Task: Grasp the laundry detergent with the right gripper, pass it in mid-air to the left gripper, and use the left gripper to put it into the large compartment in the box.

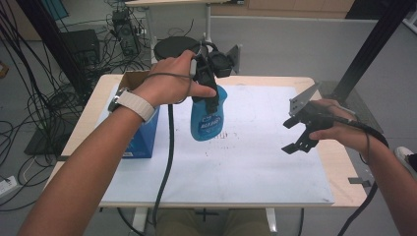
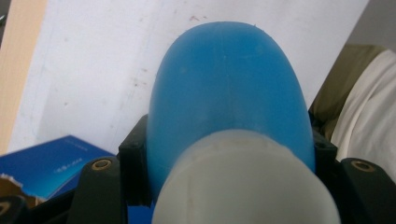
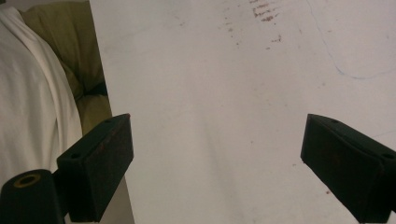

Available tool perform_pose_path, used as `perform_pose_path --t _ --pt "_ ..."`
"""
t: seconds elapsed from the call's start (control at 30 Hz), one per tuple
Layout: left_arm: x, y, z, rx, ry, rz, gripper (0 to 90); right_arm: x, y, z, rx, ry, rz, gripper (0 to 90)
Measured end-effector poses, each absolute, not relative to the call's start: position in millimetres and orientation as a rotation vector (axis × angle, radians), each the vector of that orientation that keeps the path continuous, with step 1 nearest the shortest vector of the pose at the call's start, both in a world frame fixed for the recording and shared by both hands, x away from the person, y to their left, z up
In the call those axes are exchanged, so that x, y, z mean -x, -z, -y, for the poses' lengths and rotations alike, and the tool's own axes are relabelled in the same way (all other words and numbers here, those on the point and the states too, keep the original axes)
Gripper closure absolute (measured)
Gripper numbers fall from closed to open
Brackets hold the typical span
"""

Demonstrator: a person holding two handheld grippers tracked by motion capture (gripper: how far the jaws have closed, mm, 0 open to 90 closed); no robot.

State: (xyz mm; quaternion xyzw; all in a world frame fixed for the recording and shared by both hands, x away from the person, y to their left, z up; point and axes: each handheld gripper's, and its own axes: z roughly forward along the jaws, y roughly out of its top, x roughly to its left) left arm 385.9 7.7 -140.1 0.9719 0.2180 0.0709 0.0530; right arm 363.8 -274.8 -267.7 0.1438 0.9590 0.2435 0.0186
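A blue plastic bottle (image 1: 207, 118) with a white label hangs in the air above the white sheet (image 1: 246, 162), bottom end down. My left gripper (image 1: 210, 91) is shut on its upper part. In the left gripper view the bottle (image 2: 229, 107) with its whitish cap end bulges out between the two black jaws, over the sheet (image 2: 93, 70). My right gripper (image 1: 296, 133) floats open over the right side of the sheet, apart from the bottle, nothing between its fingers. In the right gripper view its gripper (image 3: 217, 163) has wide jaws over bare white sheet (image 3: 224, 93).
A blue cardboard box (image 1: 143, 135) with an open brown top stands at the table's left side, under my left wrist; its corner shows as the box (image 2: 51, 163). Wooden table edge (image 1: 339, 162) frames the sheet. Cables and a black stool lie beyond the table.
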Motion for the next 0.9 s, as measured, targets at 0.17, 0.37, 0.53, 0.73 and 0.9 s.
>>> perform_pose_path --t 0.17,0.37,0.53,0.73,0.9 --pt "-390 129 -13 -2.917 -0.239 -0.788 37.7 -365 265 283 -0.462 -0.728 -2.977 9.4" --pt "-396 119 -18 -2.881 -0.28 -0.92 37.7 -366 265 289 -0.481 -0.725 -2.964 9.4" --pt "-403 110 -24 -2.826 -0.303 -1.045 37.7 -369 268 292 -0.499 -0.706 -2.959 9.4" --pt "-410 99 -34 -2.768 -0.323 -1.147 37.6 -372 273 296 -0.521 -0.71 -2.967 9.4" --pt "-413 91 -43 -2.722 -0.356 -1.236 37.6 -373 274 296 -0.519 -0.705 -2.971 9.4"
